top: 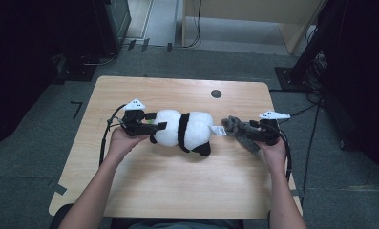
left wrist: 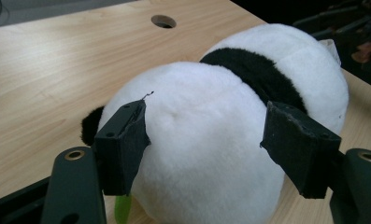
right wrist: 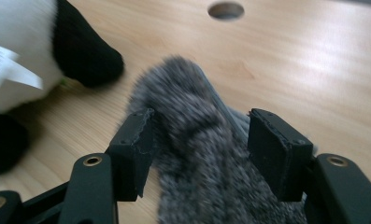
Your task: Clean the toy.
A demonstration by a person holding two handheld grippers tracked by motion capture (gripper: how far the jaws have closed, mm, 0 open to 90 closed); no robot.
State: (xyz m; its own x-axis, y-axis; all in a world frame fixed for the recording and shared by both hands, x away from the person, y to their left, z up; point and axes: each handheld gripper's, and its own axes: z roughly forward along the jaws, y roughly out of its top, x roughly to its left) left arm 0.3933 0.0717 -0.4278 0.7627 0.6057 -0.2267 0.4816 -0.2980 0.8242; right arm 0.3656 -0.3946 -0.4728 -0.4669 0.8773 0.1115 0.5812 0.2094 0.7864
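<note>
One plush panda point(top: 184, 130), one grey fuzzy sock point(top: 239, 131), two claws.

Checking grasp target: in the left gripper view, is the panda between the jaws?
Yes, the panda's white head sits between the left gripper's two black jaws.

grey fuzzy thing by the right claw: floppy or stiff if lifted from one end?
Probably floppy: the grey fuzzy thing looks like soft knit fabric lying flat and slack on the table. Likely light, so it should lift easily, the free end drooping. Its fuzzy pile should give the right claw decent grip, not slippery.
</note>
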